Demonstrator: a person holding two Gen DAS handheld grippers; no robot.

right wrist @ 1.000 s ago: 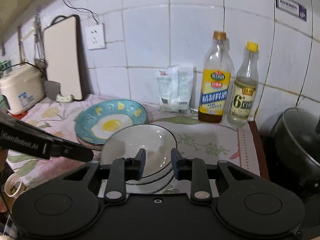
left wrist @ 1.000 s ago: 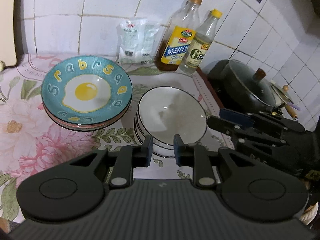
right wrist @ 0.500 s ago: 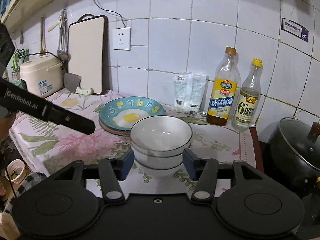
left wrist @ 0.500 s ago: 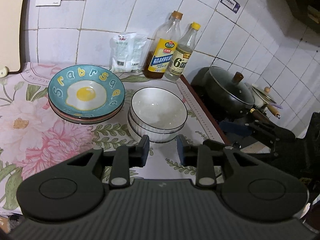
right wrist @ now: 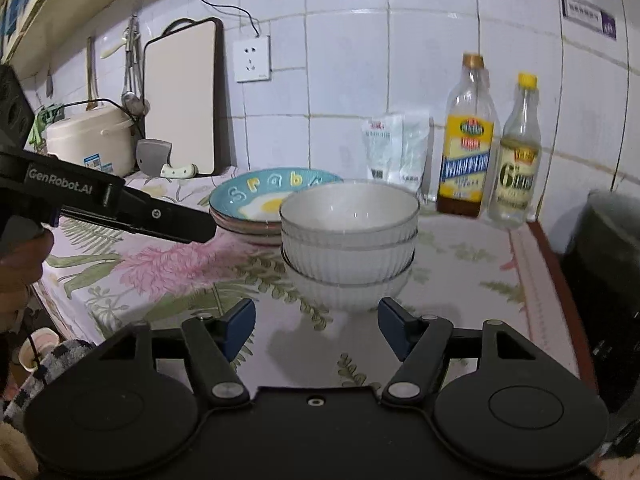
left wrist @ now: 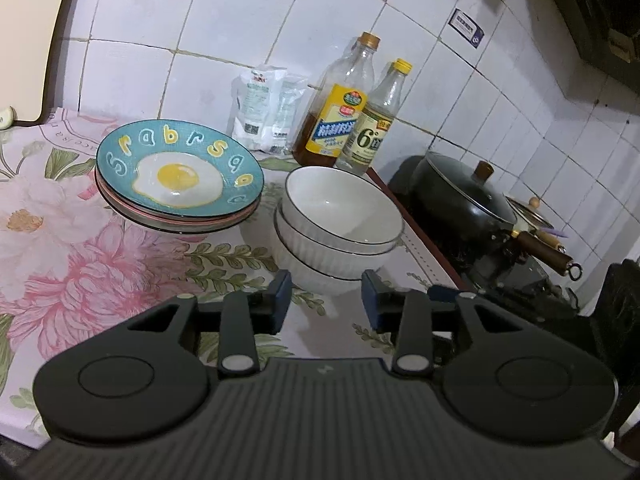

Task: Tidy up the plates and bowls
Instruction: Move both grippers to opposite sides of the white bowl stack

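A stack of white ribbed bowls (left wrist: 340,224) stands on the floral counter cloth, also in the right wrist view (right wrist: 348,240). To its left is a stack of plates (left wrist: 180,176) topped by a teal plate with a fried-egg print, seen behind the bowls in the right wrist view (right wrist: 256,196). My left gripper (left wrist: 326,300) is open and empty, just in front of the bowls. My right gripper (right wrist: 316,320) is open and empty, close in front of the bowl stack. The left gripper's body (right wrist: 120,208) shows at the left of the right wrist view.
Two bottles (left wrist: 360,112) and a white packet (left wrist: 268,108) stand by the tiled wall. A black lidded pot (left wrist: 460,196) sits on the stove at right. A cutting board (right wrist: 180,100), rice cooker (right wrist: 88,140) and cleaver (right wrist: 160,160) are at left.
Both grippers have pulled back from the bowl stack and opened wider. The bowls and plates have stayed in place.
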